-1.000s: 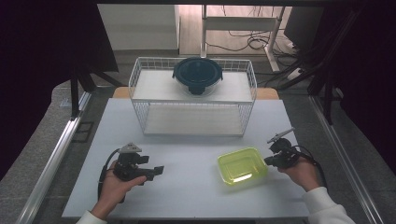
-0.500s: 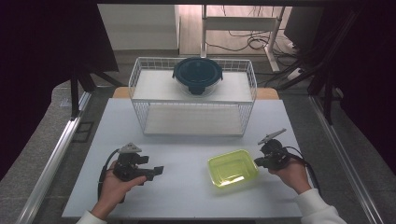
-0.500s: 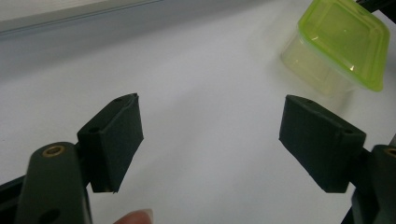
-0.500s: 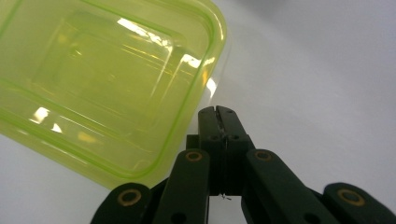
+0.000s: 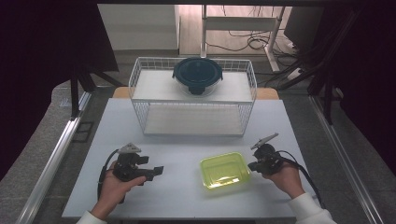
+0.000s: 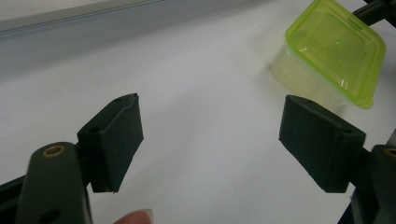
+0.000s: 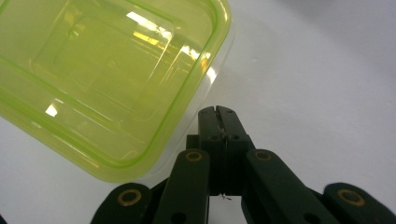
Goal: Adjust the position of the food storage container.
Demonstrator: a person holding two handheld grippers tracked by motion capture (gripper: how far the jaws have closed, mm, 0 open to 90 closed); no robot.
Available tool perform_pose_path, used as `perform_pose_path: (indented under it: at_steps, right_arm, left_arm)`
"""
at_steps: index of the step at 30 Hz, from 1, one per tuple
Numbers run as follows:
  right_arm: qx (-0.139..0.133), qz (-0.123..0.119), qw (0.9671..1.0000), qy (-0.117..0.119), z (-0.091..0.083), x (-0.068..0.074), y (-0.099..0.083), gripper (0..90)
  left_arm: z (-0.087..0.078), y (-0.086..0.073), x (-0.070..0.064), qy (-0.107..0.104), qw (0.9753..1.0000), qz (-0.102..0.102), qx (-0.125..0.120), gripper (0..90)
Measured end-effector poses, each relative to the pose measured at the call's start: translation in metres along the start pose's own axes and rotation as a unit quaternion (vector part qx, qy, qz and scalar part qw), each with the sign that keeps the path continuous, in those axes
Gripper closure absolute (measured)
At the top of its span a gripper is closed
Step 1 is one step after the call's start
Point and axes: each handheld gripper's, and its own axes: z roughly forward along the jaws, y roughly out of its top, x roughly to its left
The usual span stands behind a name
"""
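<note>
While pushing: right gripper (image 5: 252, 165), jaws clenched empty, is nudging green container (image 5: 225, 171) leftward along table's (image 5: 187, 149) near edge.
Left gripper (image 5: 159, 171): jaws released, waiting to receive.

No legible text or labels anywhere

Glossy translucent plastic container (image 5: 224, 171) on a smooth matt table (image 5: 182, 149) — white wire rack (image 5: 193, 95) behind.
</note>
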Motion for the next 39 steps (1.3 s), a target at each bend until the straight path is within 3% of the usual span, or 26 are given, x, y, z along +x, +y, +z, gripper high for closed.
perform_pose_path:
  at_steps: [6, 9, 30, 33, 39]
  right_arm:
    - [0.003, -0.009, 0.9998, 0.015, 0.006, 0.012, 0.002, 88.6]
    - [-0.001, -0.011, 0.9993, 0.035, 0.010, 0.020, 0.004, 88.6]
    - [0.003, -0.059, 0.9961, 0.065, 0.031, 0.069, 0.034, 88.5]
    - [0.005, -0.061, 0.9953, 0.075, 0.035, 0.073, 0.035, 88.5]
    - [-0.005, -0.064, 0.9962, 0.059, 0.029, 0.069, 0.034, 88.5]
  left_arm:
    - [0.002, 0.000, 0.000, -0.001, 1.0000, -0.001, 0.004, 20.8]
    - [0.003, -0.001, 0.000, 0.000, 1.0000, 0.000, 0.005, 20.8]
    - [0.007, -0.003, -0.001, -0.002, 0.9999, 0.003, 0.013, 20.7]
    - [0.007, -0.003, -0.001, -0.003, 0.9999, 0.002, 0.012, 20.7]
    - [0.009, -0.003, 0.000, -0.003, 0.9999, -0.004, 0.010, 20.8]
